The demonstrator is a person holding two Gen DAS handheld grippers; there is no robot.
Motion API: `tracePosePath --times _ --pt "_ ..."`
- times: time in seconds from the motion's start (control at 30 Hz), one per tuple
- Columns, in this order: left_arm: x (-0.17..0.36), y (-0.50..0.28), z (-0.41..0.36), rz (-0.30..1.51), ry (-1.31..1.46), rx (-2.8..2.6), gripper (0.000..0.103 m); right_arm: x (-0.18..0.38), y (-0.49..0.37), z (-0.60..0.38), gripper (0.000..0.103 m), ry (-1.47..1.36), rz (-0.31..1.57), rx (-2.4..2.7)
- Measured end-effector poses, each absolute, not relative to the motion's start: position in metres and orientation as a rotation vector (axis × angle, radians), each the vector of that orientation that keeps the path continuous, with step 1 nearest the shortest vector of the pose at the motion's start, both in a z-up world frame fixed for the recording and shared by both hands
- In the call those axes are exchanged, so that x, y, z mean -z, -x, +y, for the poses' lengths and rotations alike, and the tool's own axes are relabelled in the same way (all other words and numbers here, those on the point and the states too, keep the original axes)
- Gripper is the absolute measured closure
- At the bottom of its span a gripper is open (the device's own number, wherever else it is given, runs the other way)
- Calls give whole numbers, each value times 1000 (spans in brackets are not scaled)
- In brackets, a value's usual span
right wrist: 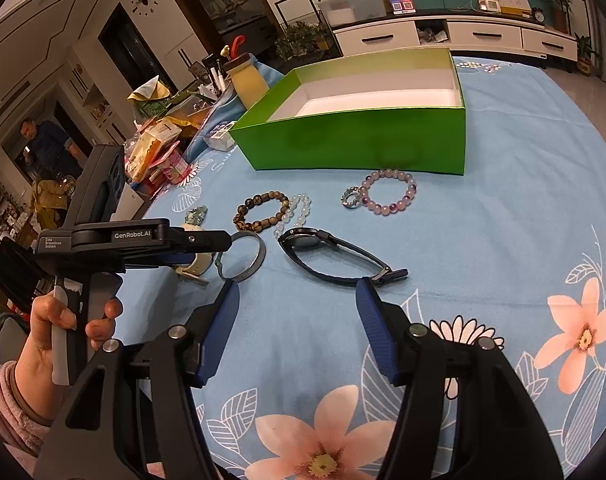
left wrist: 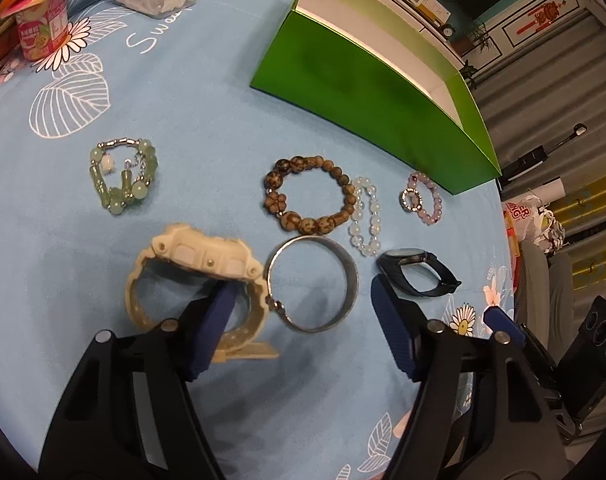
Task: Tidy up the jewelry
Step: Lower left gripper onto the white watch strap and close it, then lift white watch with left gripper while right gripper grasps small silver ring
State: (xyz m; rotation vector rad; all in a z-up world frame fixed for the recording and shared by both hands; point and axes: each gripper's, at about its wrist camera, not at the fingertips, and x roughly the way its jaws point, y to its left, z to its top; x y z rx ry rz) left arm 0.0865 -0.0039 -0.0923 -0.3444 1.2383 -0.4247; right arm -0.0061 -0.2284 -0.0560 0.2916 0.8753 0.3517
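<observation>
The left claw hangs wide open and empty just above the desk, its blue pads straddling the silver bangle; the left pad sits in front of the cream watch, which lies on its side just left of the bangle. Beyond the bangle lies the brown bead bracelet, with the clear bead bracelet touching its right side and the purple bead bracelet a little farther right, near the corner of the green box. The green stone bracelet lies well apart at the far left, and the black watch lies just past the right pad. The right claw is likewise spread wide with nothing in it, hovering near the strap end of the black watch. From this side the green box stands open at the far middle of the desk, its white inside bare, with the purple bead bracelet just in front of it. The left claw reaches in from the left over the silver bangle.
</observation>
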Motion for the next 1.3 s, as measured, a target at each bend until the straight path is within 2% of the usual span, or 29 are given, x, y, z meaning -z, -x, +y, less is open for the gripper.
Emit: tracePosePath --times 0.07,0.2,0.33,0.43,0.77,0.97,1.17,1.2,1.27,1.3 --pt "93 -87 -5 1240 337 424 47 56 6 -229 42 -294 875 -351" --pt "94 -89 -2 1234 343 406 58 59 5 -229 42 -293 878 -349" --pt "97 -90 5 1233 351 381 79 59 4 -228 42 -294 878 -348" --pt "99 -90 9 1233 364 369 88 60 4 -229 42 -296 878 -346" --pt "90 -85 23 1194 434 402 94 57 2 -230 42 -297 872 -335" --pt "79 -82 36 1164 485 433 97 54 -2 -234 47 -317 859 -322" --pt "85 -83 32 1195 476 444 96 50 -12 -237 47 -316 847 -307" --pt "87 -83 30 1204 477 443 94 48 -14 -237 47 -319 843 -307" --pt "90 -84 28 1214 479 435 75 47 -16 -238 47 -324 839 -305" --pt "91 -85 25 1216 476 431 73 46 -17 -239 47 -329 837 -305"
